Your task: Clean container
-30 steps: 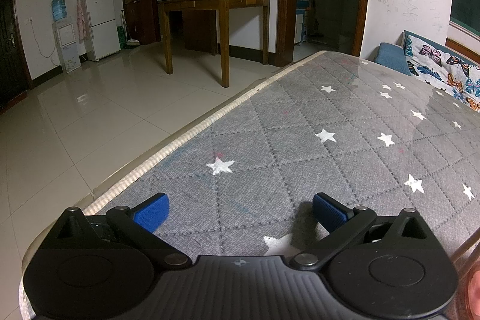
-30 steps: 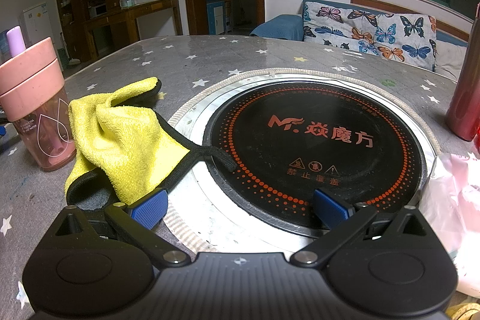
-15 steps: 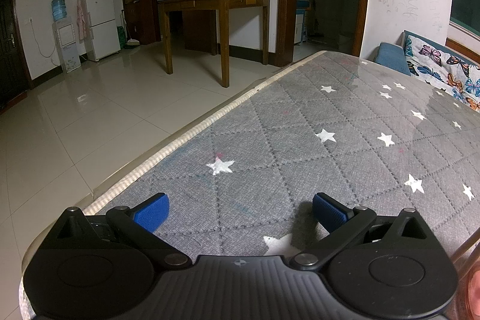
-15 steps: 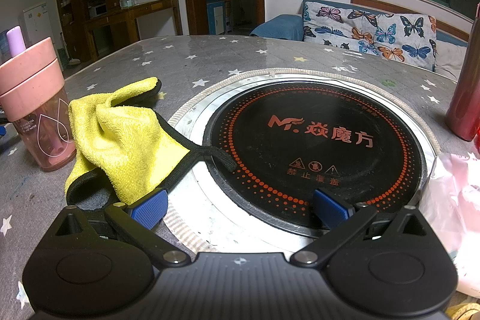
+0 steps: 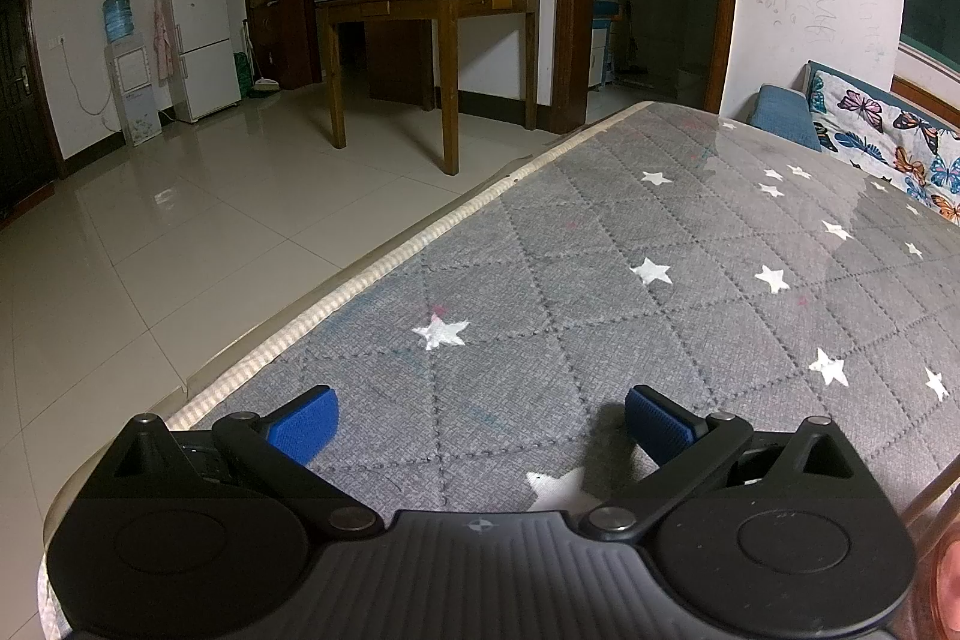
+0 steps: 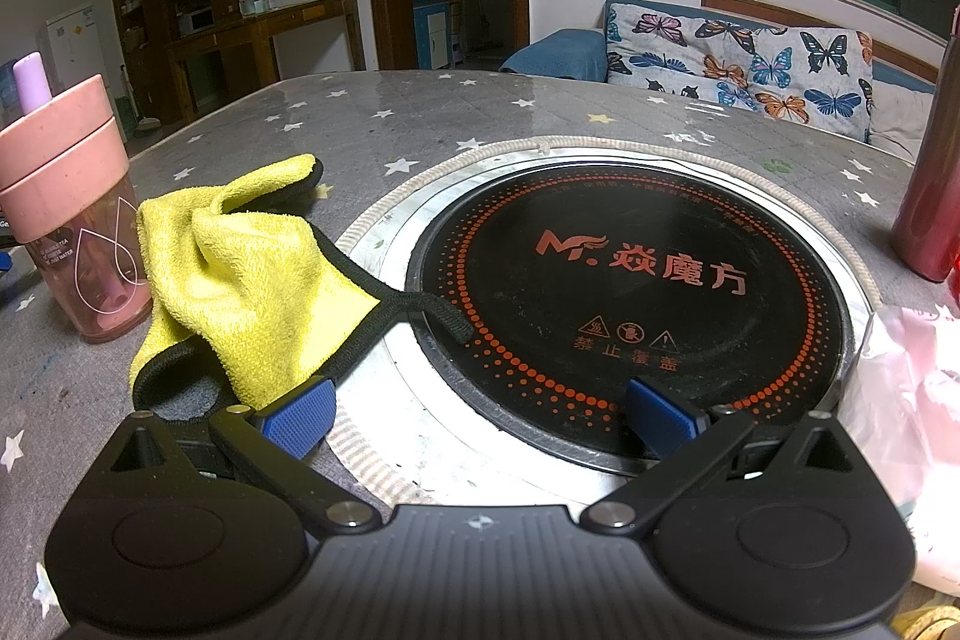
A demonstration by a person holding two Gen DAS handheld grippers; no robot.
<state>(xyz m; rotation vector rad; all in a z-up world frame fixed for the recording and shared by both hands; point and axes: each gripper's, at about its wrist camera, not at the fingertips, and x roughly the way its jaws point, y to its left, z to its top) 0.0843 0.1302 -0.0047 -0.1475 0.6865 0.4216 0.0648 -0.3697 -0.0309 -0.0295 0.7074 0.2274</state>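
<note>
On the grey star-patterned tablecloth (image 6: 372, 124), to the left of your right gripper (image 6: 479, 415), stands the pink container (image 6: 72, 202), a translucent tumbler with a pink lid and a pale purple straw tip (image 6: 31, 82) rising from it. It sits upright, well apart from the gripper and not held by anything. Just beside it, on its right, lies a crumpled yellow cloth (image 6: 246, 274) with black edging; one corner of the cloth drapes over the metal ring and touches the rim of the round black induction cooktop (image 6: 630, 304) set into the table, which bears orange dots and lettering. Your right gripper has its blue-padded fingers (image 6: 300, 415) spread wide with nothing between them, hovering over the near edge of the cooktop. At the right edge stands a dark red bottle (image 6: 930, 196), and a pink plastic bag (image 6: 906, 400) lies below it. Your left gripper (image 5: 480, 424) is likewise spread wide and empty, low over a bare part of the tablecloth (image 5: 660, 310) near the table's left edge. Beyond it you face a tiled floor (image 5: 150, 244), a wooden side table (image 5: 432, 40), a white fridge (image 5: 201, 34) and a water dispenser (image 5: 129, 70). A butterfly-print cushion (image 6: 738, 64) lies behind the table.
</note>
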